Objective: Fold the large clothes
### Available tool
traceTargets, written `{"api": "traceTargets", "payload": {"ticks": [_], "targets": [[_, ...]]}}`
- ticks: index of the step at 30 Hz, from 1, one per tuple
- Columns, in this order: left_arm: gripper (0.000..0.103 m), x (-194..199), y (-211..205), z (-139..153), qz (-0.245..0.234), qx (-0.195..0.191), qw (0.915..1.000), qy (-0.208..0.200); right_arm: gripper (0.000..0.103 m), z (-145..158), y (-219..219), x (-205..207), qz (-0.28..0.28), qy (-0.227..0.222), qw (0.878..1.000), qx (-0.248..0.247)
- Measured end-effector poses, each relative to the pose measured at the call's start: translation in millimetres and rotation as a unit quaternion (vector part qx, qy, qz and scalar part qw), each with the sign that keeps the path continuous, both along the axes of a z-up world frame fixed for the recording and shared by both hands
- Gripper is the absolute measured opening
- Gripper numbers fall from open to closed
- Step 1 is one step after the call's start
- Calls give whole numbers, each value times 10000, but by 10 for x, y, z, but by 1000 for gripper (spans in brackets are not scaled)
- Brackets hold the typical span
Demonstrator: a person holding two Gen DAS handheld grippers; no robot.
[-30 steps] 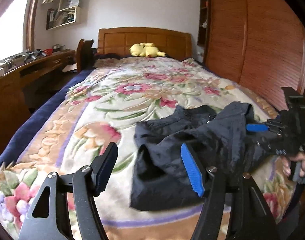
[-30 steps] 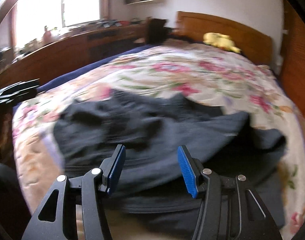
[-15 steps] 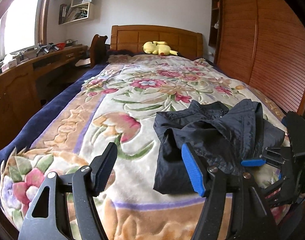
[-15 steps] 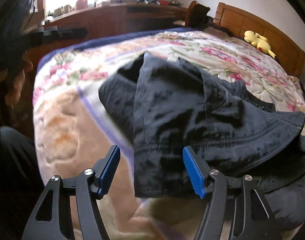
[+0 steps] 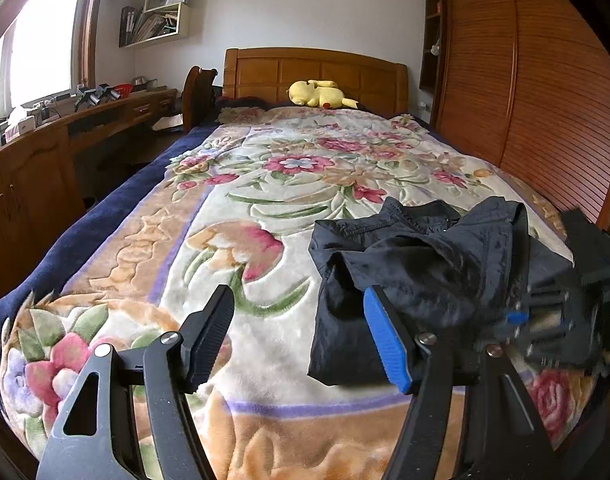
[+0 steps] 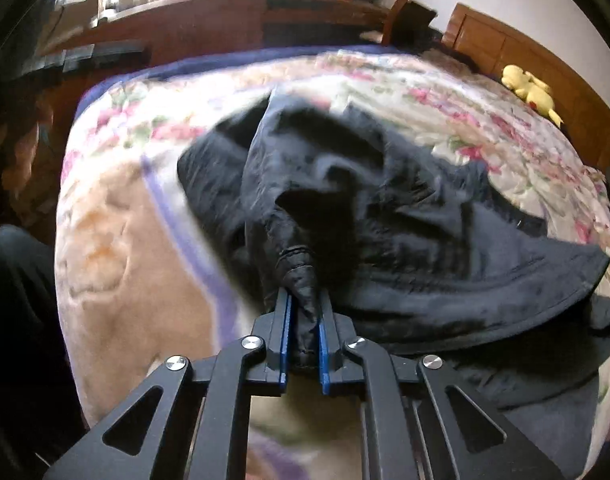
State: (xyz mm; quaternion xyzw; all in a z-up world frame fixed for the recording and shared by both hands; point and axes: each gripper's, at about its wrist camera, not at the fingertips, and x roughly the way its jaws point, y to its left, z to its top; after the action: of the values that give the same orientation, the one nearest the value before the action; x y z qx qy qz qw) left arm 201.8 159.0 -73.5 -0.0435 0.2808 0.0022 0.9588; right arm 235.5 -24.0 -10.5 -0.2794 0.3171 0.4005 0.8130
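A black jacket (image 5: 425,272) lies crumpled on the near right part of the floral bedspread (image 5: 241,216). My left gripper (image 5: 301,332) is open and empty, hovering above the bed just left of the jacket. My right gripper (image 6: 303,316) is shut on a bunched edge of the jacket (image 6: 385,208), near its front hem. The right gripper also shows in the left wrist view (image 5: 577,312), blurred, at the jacket's right side.
A yellow plush toy (image 5: 319,94) lies by the wooden headboard (image 5: 317,68). A long wooden desk (image 5: 65,136) with clutter runs along the left. A slatted wooden wardrobe (image 5: 537,100) stands on the right. A chair (image 5: 199,92) stands by the bed's far left.
My right gripper has closed on the jacket's edge; it was open half a second ago. The left gripper stays open and has moved little.
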Motion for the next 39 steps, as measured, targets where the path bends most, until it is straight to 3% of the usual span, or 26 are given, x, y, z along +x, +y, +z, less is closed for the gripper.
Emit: {"api": "traceTargets", "payload": {"ticks": [5,11,18,29,32,34,39], "targets": [[69,15,-41,12,-13,53,10000,2,10,229,111,232,-105,-536,9984,124],[69,42,-103,27,-29,101,9999,-4,9,428,615,613,-184,-1263,9918,56],[69,73,-155,-13,-60,236,9997,73,6,519,1147,952,-184,-1403,9898,140],[69,177,-235,-80,-155,201,9994,245,7,403,1548,1587,-587,-1682,9840,31],[69,214,-303,-78,-214,194,9993,251,26,526,1564,1672,-917,-1692,9810,267],[69,241,-354,-72,-260,200,9991,255,46,649,1499,1659,-1057,-1658,9790,541],[69,324,-508,-45,-378,148,9989,241,50,766,1178,1572,-1083,-1574,9790,705]]}}
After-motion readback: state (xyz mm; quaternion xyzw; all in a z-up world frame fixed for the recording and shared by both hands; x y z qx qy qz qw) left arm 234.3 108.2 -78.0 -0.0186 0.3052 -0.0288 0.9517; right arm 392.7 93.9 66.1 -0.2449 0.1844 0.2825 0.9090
